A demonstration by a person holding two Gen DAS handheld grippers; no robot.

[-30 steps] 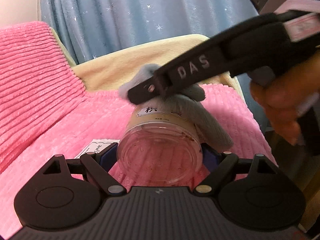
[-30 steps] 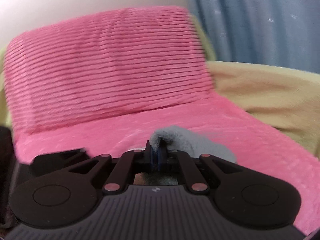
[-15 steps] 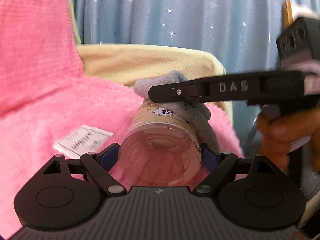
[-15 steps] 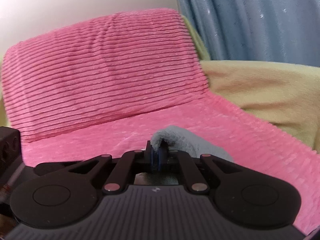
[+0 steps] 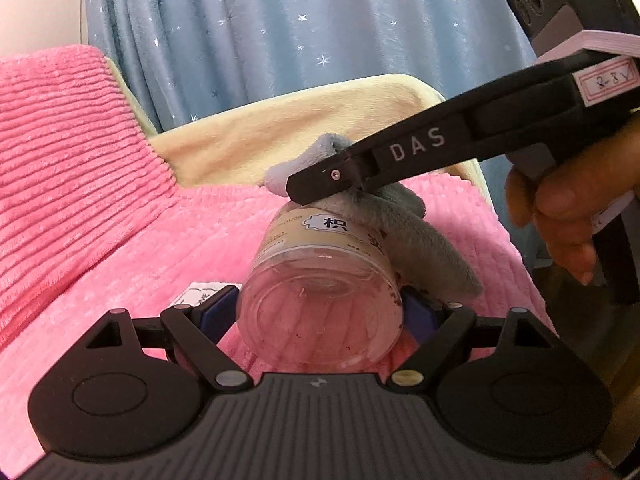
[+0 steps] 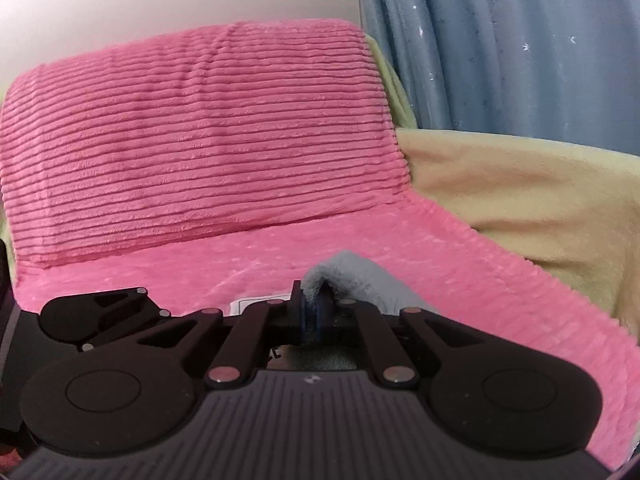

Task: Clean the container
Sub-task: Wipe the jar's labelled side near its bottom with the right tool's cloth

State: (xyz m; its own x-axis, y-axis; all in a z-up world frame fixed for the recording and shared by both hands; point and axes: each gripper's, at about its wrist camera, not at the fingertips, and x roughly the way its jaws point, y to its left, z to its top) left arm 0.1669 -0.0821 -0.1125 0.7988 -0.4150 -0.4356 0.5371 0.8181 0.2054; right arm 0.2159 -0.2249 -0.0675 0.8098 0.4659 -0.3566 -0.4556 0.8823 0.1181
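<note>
Wiping the outside of a jar, held on its side.

Clamped by its clear base in the left tongs point(image 5: 320, 316), jar point(image 5: 320, 280) kept above the pink blanket point(image 5: 120, 248), labelled wall turned up for wiping. Right tongs point(image 5: 316, 184) pinched tight on a grey cloth point(image 5: 424, 248), pressed against that wall.

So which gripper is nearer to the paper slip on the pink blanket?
Left. The left gripper, holding the jar, is just beside the paper slip; the right gripper is above the jar.
</note>
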